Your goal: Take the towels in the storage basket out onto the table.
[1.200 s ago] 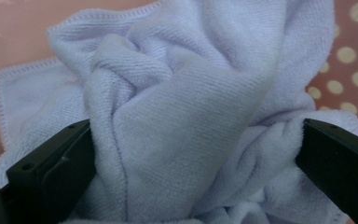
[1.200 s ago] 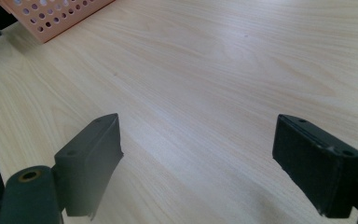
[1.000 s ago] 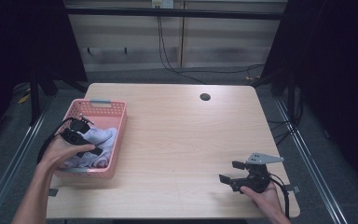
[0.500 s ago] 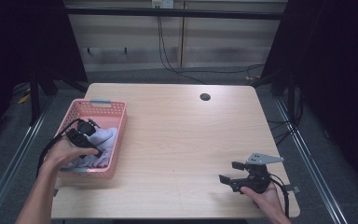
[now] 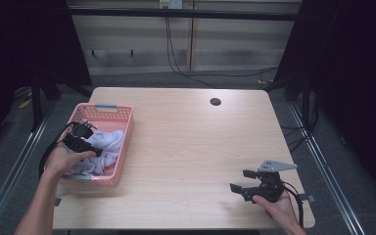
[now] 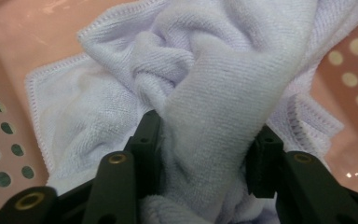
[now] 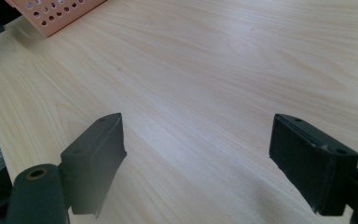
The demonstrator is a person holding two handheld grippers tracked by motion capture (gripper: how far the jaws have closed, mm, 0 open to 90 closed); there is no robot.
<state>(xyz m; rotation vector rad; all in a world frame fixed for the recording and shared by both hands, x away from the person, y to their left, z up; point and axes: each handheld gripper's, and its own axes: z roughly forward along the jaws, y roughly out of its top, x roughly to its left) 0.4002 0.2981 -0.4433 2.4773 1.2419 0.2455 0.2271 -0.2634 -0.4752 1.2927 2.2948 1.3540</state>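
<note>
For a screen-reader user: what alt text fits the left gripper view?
A fold of pale lavender towel sits pinched between the left gripper's two black jaws, which have just been closing. The towel lies bunched inside a pink perforated basket.

The left gripper is lowered into the basket, the left hand behind it. Its jaws have just been closing and now press on a fold of towel. The right gripper rests low at the table's near right corner, jaws wide apart, the right hand holding it.
</note>
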